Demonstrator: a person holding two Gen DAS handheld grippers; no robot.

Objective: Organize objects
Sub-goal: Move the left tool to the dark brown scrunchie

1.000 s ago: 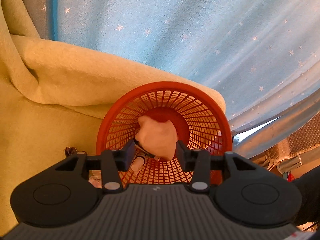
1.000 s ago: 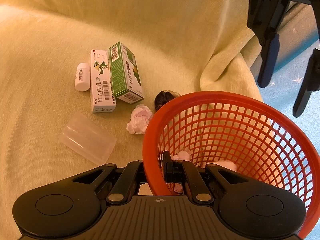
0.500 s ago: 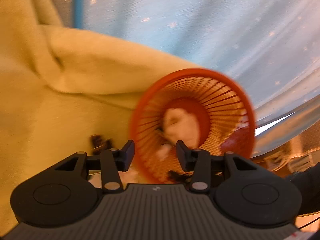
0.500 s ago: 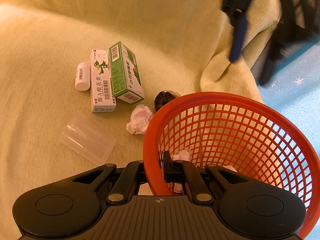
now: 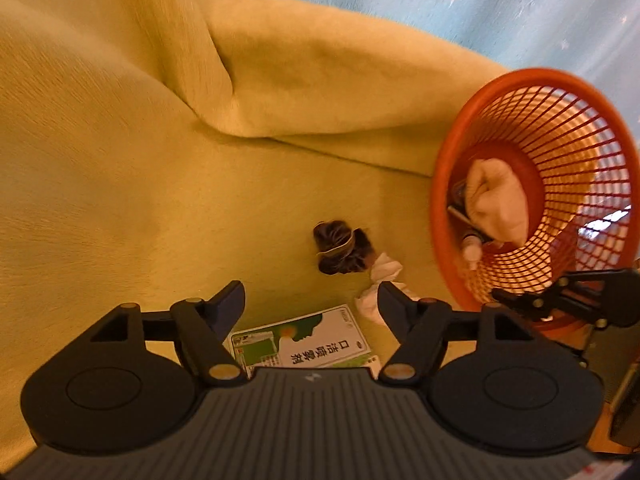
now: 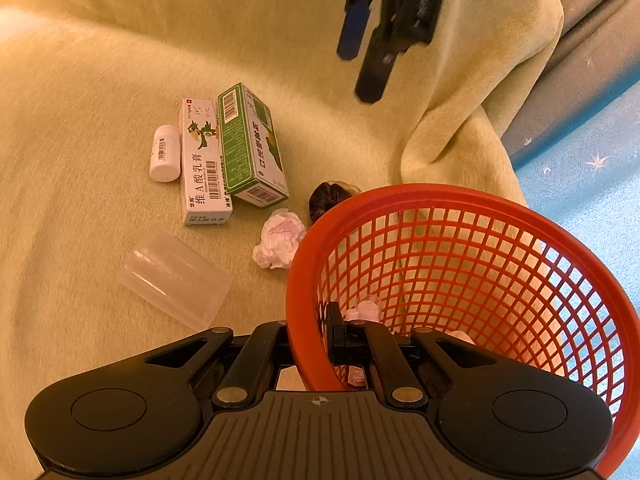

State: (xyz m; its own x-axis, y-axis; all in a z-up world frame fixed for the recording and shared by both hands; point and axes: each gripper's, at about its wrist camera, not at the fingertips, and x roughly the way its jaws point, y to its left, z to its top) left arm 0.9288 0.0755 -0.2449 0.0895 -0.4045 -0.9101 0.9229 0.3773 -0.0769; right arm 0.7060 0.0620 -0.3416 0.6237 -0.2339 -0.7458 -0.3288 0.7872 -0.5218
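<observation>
Blanket [image 6: 100,60] is yellow and soft. Red basket [image 6: 460,200], light and stiff, sits at 4 o'clock, its rim pinched by the right tongs [image 6: 312,336]. Left tongs [image 5: 312,304] hang open, holding nothing, above the green box [image 6: 252,148]. Paper ball [image 6: 280,238] is squashy; grab its middle.

Left gripper swung away from the basket

The left gripper [image 5: 311,300], earlier held over the red basket [image 5: 444,184] with a crumpled tissue [image 5: 498,204] between its fingers, is now seen with jaws wide apart and empty above the yellow blanket [image 5: 120,160]; the tissue lies inside the basket, which has slid to the right edge of its view, and a dark hair tie [image 5: 340,248] and green box [image 5: 304,348] have come into view
</observation>
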